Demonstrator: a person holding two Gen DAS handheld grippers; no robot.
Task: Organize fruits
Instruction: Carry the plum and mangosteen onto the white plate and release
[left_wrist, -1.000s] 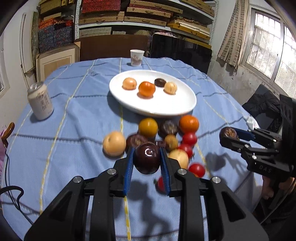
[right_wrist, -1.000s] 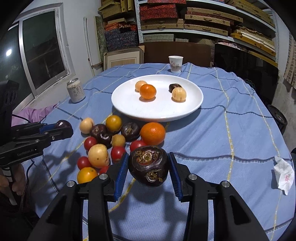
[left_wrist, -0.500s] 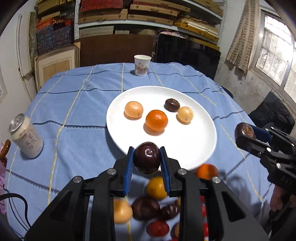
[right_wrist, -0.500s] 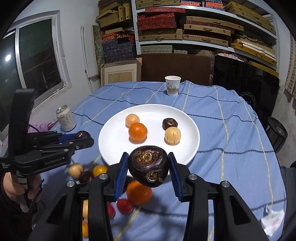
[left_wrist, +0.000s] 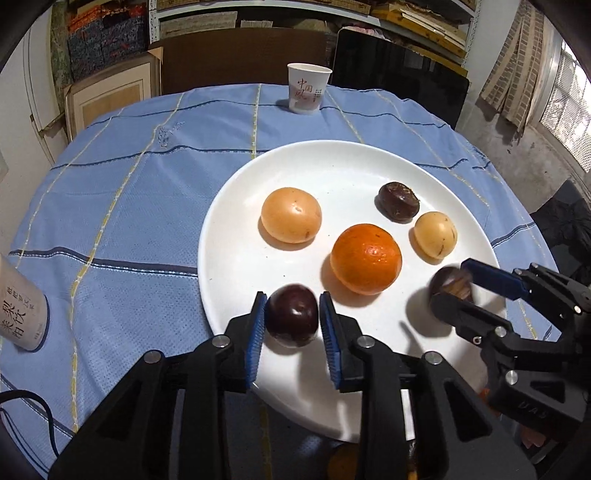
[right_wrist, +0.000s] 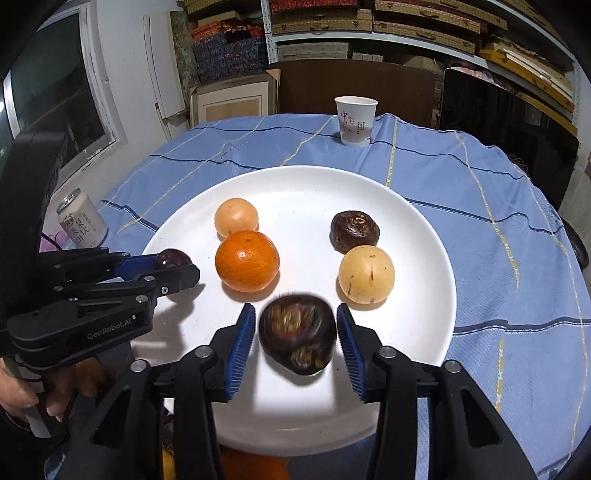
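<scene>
A white plate (left_wrist: 332, 162) (right_wrist: 424, 229) holds an orange (left_wrist: 365, 258) (right_wrist: 246, 260), two pale yellow fruits (left_wrist: 291, 214) (left_wrist: 435, 234) and a dark brown fruit (left_wrist: 398, 201) (right_wrist: 354, 231). My left gripper (left_wrist: 292, 320) is over the plate's near left rim, jaws slightly apart beside a dark purple plum (left_wrist: 291, 316). My right gripper (right_wrist: 296, 339) is open over the plate's near part; a dark wrinkled fruit (right_wrist: 297, 333), blurred, sits between its jaws with gaps on both sides. Each gripper shows in the other's view (left_wrist: 454, 291) (right_wrist: 173, 266).
A paper cup (left_wrist: 308, 87) (right_wrist: 355, 120) stands at the far edge of the blue tablecloth. A drinks can (left_wrist: 18, 314) (right_wrist: 82, 219) stands left of the plate. Several loose fruits lie under the grippers at the near edge (right_wrist: 255, 466). Shelves and boxes stand behind the table.
Both grippers moved forward from the fruit pile to over the plate and lowered. The right jaws opened and let go of the wrinkled fruit; the left jaws have loosened around the plum.
</scene>
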